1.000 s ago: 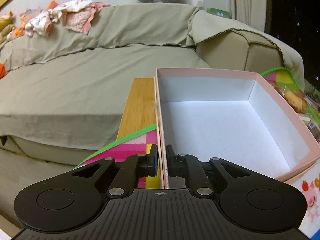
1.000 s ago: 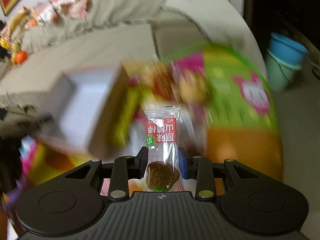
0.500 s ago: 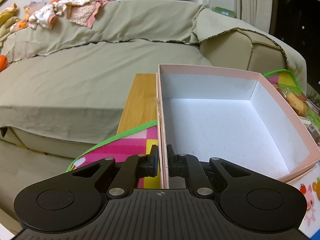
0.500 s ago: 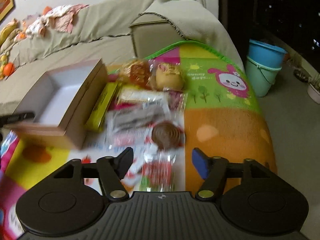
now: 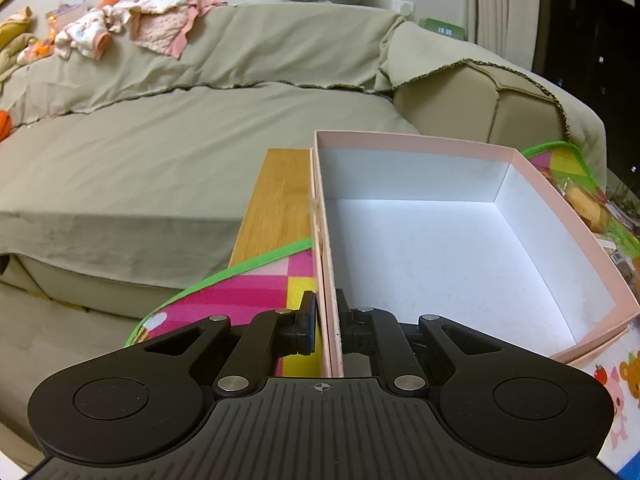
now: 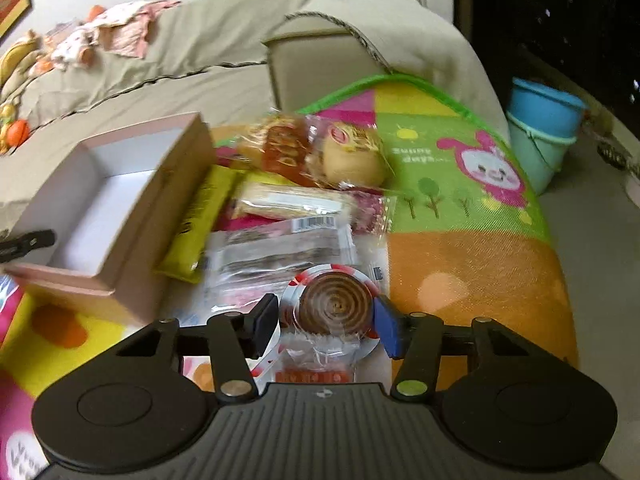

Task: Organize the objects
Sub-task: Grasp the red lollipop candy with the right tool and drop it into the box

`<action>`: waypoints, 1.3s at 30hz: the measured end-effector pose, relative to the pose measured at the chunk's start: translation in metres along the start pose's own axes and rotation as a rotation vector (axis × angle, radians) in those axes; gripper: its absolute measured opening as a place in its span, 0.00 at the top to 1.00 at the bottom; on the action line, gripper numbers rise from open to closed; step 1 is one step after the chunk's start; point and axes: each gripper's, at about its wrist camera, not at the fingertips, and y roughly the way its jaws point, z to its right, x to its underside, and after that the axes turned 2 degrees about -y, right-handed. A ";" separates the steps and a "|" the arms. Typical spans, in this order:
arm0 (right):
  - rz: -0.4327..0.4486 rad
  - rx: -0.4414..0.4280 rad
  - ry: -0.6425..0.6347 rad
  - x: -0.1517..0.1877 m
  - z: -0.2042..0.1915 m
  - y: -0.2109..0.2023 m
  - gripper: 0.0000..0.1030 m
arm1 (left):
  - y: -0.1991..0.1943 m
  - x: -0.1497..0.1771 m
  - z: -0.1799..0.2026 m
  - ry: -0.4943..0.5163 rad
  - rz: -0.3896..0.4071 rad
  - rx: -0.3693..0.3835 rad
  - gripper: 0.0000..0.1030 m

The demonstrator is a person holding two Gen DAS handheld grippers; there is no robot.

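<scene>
My left gripper (image 5: 326,324) is shut on the near left wall of an empty pink box (image 5: 440,240) with a white inside. The box stands on a colourful mat (image 5: 256,292). In the right wrist view the box (image 6: 120,208) is at the left, with several wrapped snacks beside it. My right gripper (image 6: 326,320) is open, its fingers either side of a round brown spiral snack (image 6: 334,304) in clear wrap that lies on the mat. A red-labelled packet (image 6: 316,372) lies just under the gripper.
A yellow packet (image 6: 200,224), a clear barcode packet (image 6: 288,244), a round bun (image 6: 352,156) and an orange pastry (image 6: 280,144) lie right of the box. A sofa (image 5: 160,140) with clothes is behind. Blue buckets (image 6: 540,128) stand on the floor at right.
My right gripper let go of the red-labelled packet, opened wide, then closed partway around the round spiral snack. The left gripper keeps hold of the box wall, barely moved.
</scene>
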 end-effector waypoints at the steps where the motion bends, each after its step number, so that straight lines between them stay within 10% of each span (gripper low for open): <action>1: 0.005 -0.006 -0.008 0.000 -0.001 -0.009 0.50 | 0.000 0.000 0.000 -0.001 0.000 0.001 0.90; 13: 0.175 -0.180 -0.264 -0.053 -0.066 -0.119 0.50 | 0.000 0.000 0.003 0.004 0.004 -0.002 0.90; 24: 0.164 -0.313 -0.333 -0.166 -0.178 -0.040 0.41 | -0.001 0.002 0.001 -0.005 0.016 0.004 0.90; 30: 0.119 -0.323 -0.199 -0.151 -0.142 -0.016 0.40 | -0.001 0.003 0.001 -0.005 0.021 0.006 0.89; 39: 0.110 -0.079 -0.169 -0.060 -0.049 -0.038 0.31 | -0.001 0.003 0.003 -0.003 0.018 0.002 0.89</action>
